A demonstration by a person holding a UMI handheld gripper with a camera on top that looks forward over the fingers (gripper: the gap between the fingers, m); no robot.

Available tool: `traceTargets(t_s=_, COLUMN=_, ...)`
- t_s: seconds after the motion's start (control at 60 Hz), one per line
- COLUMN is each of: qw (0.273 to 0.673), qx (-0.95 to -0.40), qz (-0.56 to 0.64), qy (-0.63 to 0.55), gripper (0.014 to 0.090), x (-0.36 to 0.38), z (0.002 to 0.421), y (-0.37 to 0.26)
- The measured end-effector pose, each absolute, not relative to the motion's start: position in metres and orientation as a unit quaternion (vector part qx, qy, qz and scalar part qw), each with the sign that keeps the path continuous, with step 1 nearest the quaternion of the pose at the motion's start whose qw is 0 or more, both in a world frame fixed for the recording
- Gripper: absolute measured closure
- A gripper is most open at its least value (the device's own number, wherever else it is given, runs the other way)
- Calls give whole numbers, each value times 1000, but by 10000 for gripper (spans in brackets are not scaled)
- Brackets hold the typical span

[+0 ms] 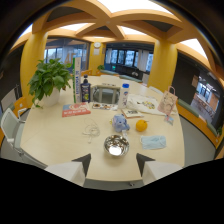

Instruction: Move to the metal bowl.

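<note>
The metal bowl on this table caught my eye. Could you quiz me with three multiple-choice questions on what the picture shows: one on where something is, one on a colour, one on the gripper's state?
1. Where is the metal bowl?
A. Just ahead of the gripper, on the table
B. Beside the potted plant
C. On a chair

2. What colour is the round fruit beyond the bowl?
A. Green
B. Orange
C. Purple

3. What state is the gripper in?
A. Shut on the bowl
B. Shut on the face mask
C. Open, holding nothing

Answers:
1. A: the bowl sits on the table just beyond the gap between the two fingertips.
2. B: the fruit, next to the small blue plush toy, is clearly orange.
3. C: the fingers stand apart with only bare table between them.
</note>
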State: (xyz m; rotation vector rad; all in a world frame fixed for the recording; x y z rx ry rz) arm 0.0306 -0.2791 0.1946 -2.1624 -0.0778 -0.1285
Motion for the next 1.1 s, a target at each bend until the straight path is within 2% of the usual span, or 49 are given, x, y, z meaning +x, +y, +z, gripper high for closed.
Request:
traceTargets(t_s=0.133, qw=472, qx=-880, qz=-49, qy=-29, gripper=189, x=25, z=199, y=-294)
traceTargets(t_s=0.383, qw=482, qx=-874, qz=-59, qy=-5, gripper=190, x=30, z=168, y=-301)
traceTargets(t_s=0.567, qw=488, qx=-870, qz=-67, qy=-5, gripper=188, x=53, z=127, y=-257)
traceTargets(t_s=0.767, qw=469, qx=-882, qz=-33, qy=-10, gripper=188, x=59, z=79, y=-201)
traceTargets(t_s=1.1, qw=450, qx=-893, qz=-7, qy=-14, gripper=189, x=58, z=59, y=-175)
